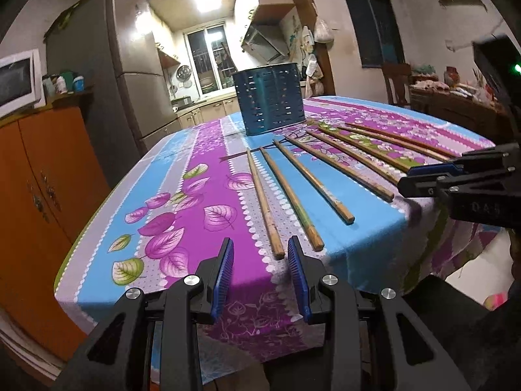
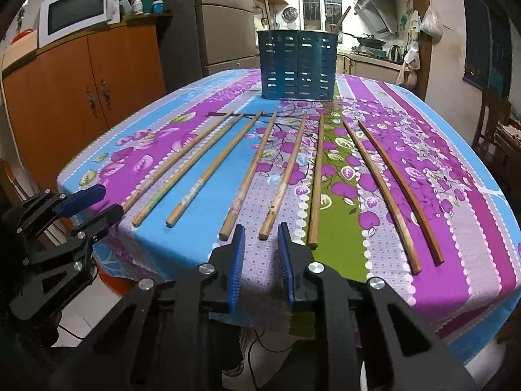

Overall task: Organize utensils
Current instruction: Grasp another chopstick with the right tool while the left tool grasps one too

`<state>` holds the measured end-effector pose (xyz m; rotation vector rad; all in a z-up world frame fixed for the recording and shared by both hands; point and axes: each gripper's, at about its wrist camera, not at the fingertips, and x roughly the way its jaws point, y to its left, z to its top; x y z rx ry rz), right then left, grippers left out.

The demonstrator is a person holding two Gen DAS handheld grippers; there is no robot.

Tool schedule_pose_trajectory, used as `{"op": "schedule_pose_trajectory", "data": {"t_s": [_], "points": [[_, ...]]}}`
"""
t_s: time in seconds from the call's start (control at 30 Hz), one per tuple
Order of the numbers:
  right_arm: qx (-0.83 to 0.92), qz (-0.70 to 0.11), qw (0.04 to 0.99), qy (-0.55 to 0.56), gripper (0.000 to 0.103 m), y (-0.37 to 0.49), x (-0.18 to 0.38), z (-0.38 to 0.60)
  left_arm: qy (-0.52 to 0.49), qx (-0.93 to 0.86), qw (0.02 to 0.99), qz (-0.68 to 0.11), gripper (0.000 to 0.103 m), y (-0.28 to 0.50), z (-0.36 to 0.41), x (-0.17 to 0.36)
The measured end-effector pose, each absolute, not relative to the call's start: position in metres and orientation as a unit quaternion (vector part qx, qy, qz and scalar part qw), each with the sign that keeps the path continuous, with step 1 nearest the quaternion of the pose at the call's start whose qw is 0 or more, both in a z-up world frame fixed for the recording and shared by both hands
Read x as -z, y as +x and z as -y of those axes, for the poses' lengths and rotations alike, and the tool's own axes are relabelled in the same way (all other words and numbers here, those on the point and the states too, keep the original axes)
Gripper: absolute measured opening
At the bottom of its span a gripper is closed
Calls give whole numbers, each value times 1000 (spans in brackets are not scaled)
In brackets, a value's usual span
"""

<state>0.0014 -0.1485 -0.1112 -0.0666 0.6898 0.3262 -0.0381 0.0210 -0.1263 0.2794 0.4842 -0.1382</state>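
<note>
Tablecloth [image 2: 423, 163], all purple leaves and blue stripes, fills the scene ahead of both pairs of jaws. Far beyond them stands the blue slotted holder [image 2: 298, 65], upright at the table's back. Eight chopsticks [image 2: 286, 179] lie fanned between holder and jaws, near ends just ahead of the tips. Left gripper [image 1: 260, 270] hangs spread, gripping nothing; right gripper [image 2: 260, 260] is spread too, one chopstick end just beyond its gap.

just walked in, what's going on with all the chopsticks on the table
A person holds a gripper in each hand at the near edge of the table. Eight chopsticks lie in a row on the cloth, none picked up yet. The left gripper and right gripper are both open and empty. The blue holder stands behind the row.
</note>
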Motion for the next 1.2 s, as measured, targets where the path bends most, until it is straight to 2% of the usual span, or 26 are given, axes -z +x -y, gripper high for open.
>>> {"op": "schedule_pose_trajectory", "data": {"t_s": [0.33, 0.43, 0.67, 1.2], "points": [[-127, -321, 938, -22, 19, 6, 115, 143, 100, 69, 967, -222, 34, -33, -24, 132], [-116, -315, 942, -19, 17, 6, 116, 141, 93, 73, 970, -214, 29, -32, -24, 134], [-100, -304, 947, -3, 11, 5, 118, 143, 78, 77, 973, -201, 10, -32, -27, 138], [-80, -303, 950, 11, 5, 2, 118, 140, 63, 75, 976, -194, 8, -33, -36, 139]]}}
